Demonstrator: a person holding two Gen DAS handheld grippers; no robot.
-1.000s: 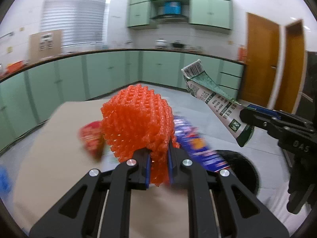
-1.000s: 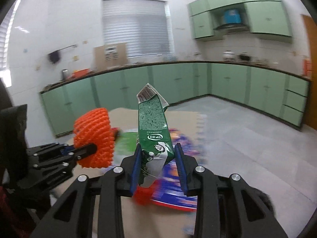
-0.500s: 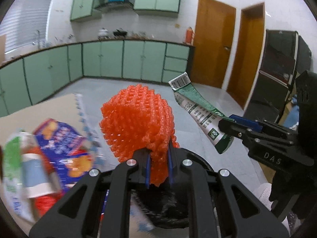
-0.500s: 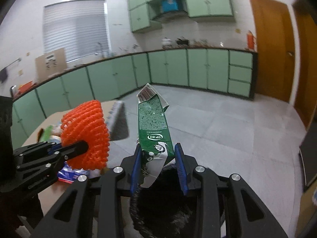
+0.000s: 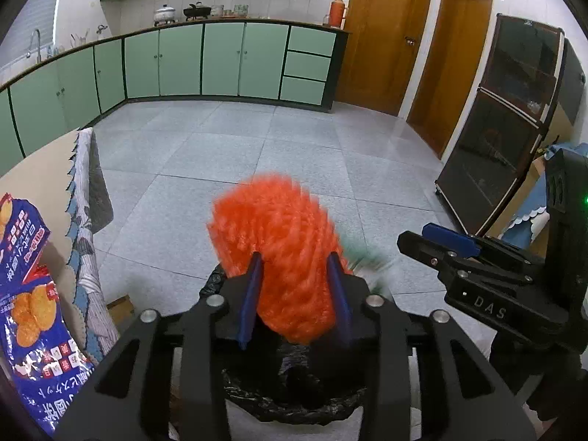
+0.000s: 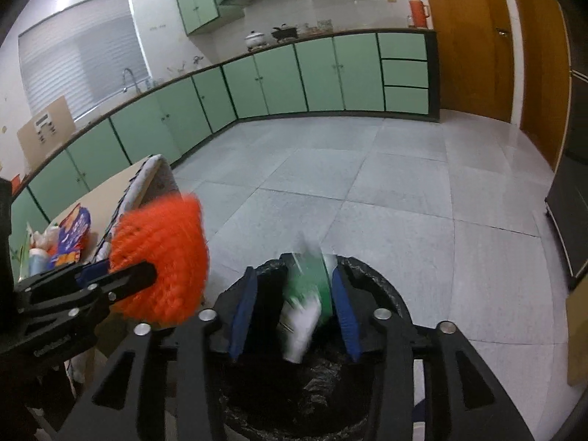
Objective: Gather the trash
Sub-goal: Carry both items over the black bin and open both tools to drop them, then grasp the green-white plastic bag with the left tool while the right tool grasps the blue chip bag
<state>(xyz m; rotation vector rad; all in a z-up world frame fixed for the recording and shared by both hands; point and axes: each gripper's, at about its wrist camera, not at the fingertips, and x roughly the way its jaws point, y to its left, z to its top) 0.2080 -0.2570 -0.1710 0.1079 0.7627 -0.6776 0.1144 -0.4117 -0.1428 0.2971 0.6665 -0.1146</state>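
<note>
My left gripper [image 5: 296, 294] is open over the black-lined trash bin [image 5: 294, 400]. The orange foam net [image 5: 279, 253] is blurred and drops between its spread jaws. It also shows in the right wrist view [image 6: 161, 261], beside the left gripper [image 6: 110, 279]. My right gripper [image 6: 290, 308] is open above the bin [image 6: 382, 294]. The green and white carton [image 6: 305, 301] is blurred and falls between its jaws into the bin. The right gripper shows at the right of the left wrist view [image 5: 433, 242].
A table [image 5: 33, 169] with a patterned cloth stands to the left, with a blue snack bag [image 5: 25, 316] on it. More wrappers lie on it [image 6: 70, 235]. A dark cabinet [image 5: 507, 128] stands at the right. Grey tiled floor lies ahead.
Both grippers opened over the bin. The orange foam net and the green carton left their grips and are falling. Both views tilted down toward the bin.
</note>
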